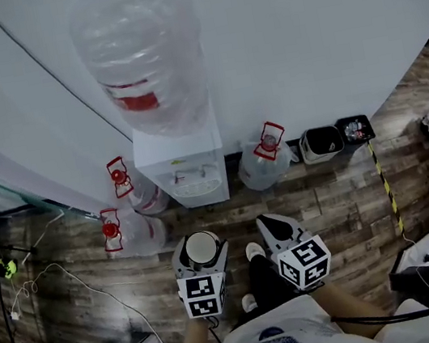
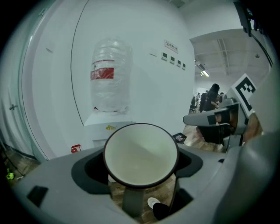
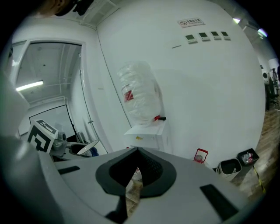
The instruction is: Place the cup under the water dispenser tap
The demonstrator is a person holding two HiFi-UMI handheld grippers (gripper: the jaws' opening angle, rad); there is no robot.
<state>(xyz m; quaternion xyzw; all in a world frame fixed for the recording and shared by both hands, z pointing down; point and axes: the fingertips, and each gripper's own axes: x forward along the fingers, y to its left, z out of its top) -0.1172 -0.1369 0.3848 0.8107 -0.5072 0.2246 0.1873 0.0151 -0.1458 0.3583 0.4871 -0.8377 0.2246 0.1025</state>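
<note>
A white cup (image 1: 202,248) with a dark rim sits upright between the jaws of my left gripper (image 1: 202,252), which is shut on it; its empty inside (image 2: 141,154) fills the left gripper view. The white water dispenser (image 1: 181,161) stands against the wall ahead, with a large clear bottle (image 1: 141,50) on top and its tap recess (image 1: 191,180) facing me. The cup is well short of the dispenser. My right gripper (image 1: 274,227) is beside the left one, shut with nothing in it (image 3: 136,168).
Spare water bottles with red caps stand on the wooden floor: two left of the dispenser (image 1: 131,222) and one right (image 1: 267,159). A small bin (image 1: 320,143) and a black box (image 1: 354,130) sit along the wall. Cables (image 1: 44,279) trail at left.
</note>
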